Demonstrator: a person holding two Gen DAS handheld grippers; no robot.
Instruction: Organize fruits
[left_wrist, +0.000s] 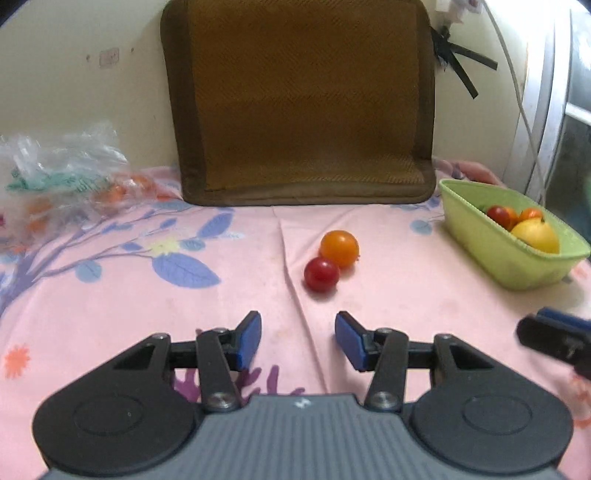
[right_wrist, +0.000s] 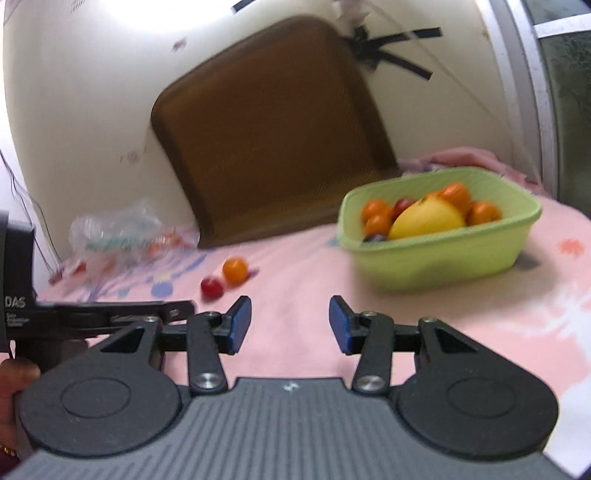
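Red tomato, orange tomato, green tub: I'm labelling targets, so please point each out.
red tomato (left_wrist: 321, 274), left wrist view, centre of its skin
orange tomato (left_wrist: 339, 248), left wrist view, middle of its top
green tub (right_wrist: 436, 254), right wrist view, front outer wall

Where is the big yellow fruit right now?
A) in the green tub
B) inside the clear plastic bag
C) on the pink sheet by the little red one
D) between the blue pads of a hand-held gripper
A: the big yellow fruit lies in the green tub among small orange ones, seen from both wrist views.
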